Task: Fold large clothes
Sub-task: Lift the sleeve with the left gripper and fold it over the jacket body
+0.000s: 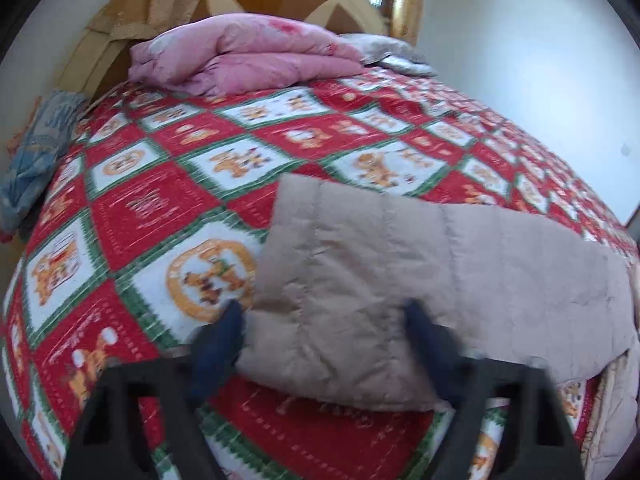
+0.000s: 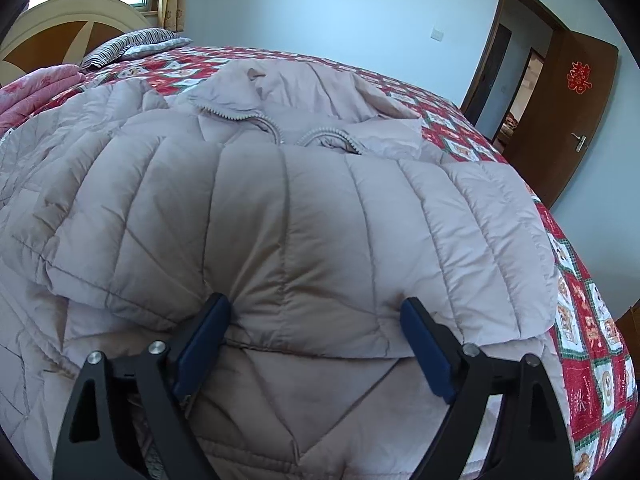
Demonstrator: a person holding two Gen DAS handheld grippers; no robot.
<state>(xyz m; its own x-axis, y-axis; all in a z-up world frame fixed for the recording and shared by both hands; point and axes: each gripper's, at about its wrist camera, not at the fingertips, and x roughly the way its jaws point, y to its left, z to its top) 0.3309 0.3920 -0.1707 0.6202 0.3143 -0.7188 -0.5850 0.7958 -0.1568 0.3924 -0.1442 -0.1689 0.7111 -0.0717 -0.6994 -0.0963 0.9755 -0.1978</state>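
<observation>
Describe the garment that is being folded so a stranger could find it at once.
Start at the bed with its red, white and green patchwork cover. On it lies a beige quilted puffer jacket, its zipped collar toward the far edge. The folded pink quilt and striped pillow sit near the headboard; only the jacket has stitched padded channels and a zipper.

L gripper (image 1: 320, 312) is angled downward w/ its blue fingers (image 1: 218, 344) blurred and spread apart, cloth lying between them but not seen pinched. R gripper (image 2: 316, 316) is likewise pitched down, jaws held wide, both pads (image 2: 426, 346) pressed into padded fabric.
</observation>
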